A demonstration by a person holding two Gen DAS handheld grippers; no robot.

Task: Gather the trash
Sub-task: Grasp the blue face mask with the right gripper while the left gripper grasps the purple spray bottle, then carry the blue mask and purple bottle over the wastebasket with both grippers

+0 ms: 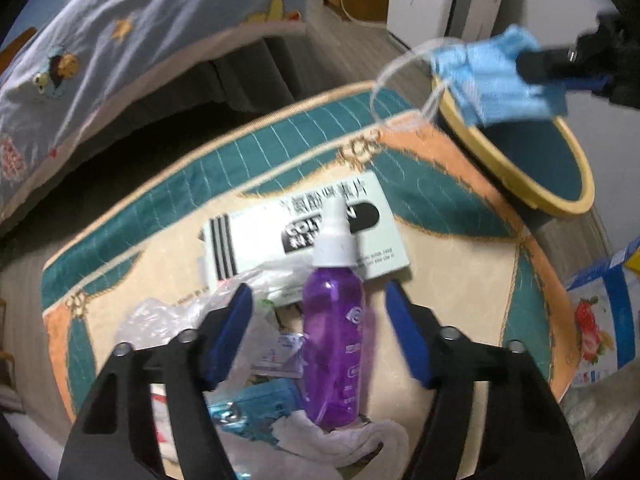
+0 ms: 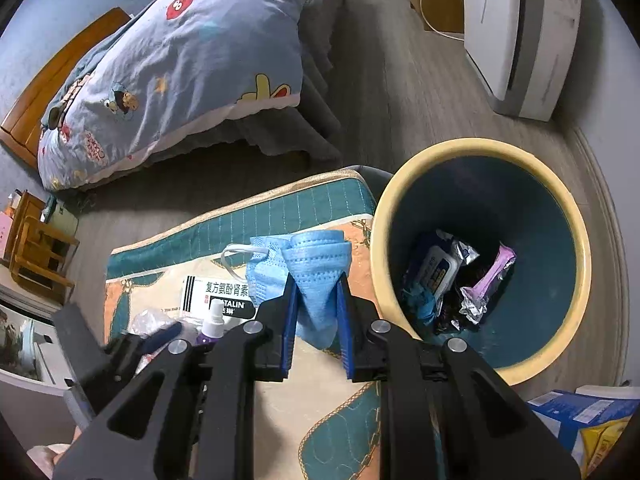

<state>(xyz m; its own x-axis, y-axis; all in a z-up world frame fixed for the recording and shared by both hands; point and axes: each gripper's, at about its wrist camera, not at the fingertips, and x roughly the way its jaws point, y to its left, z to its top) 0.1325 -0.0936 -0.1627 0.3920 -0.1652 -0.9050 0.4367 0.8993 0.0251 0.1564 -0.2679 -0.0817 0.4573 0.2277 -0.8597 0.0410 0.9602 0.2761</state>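
A purple spray bottle [image 1: 334,340] with a white cap lies on a teal-and-peach quilted pad [image 1: 160,184]. My left gripper [image 1: 319,290] straddles it, open, with a gap on both sides of the bottle. Around the bottle lie a white medicine box [image 1: 280,236], crumpled clear plastic [image 1: 160,316], a white tissue [image 1: 340,440] and a teal packet [image 1: 260,404]. My right gripper [image 2: 318,284] is shut on a folded blue face mask [image 2: 316,256], held up beside the yellow-rimmed bin [image 2: 480,148]. In the left wrist view the mask [image 1: 496,80] hangs over the bin's rim [image 1: 572,208].
The bin holds a wipes pack [image 2: 436,272] and a purple wrapper [image 2: 496,272]. A bed with a blue cartoon quilt [image 2: 180,72] stands behind the pad. A white appliance [image 2: 520,32] is at the back right, cartons [image 2: 580,412] at the right, wooden furniture [image 2: 36,248] at the left.
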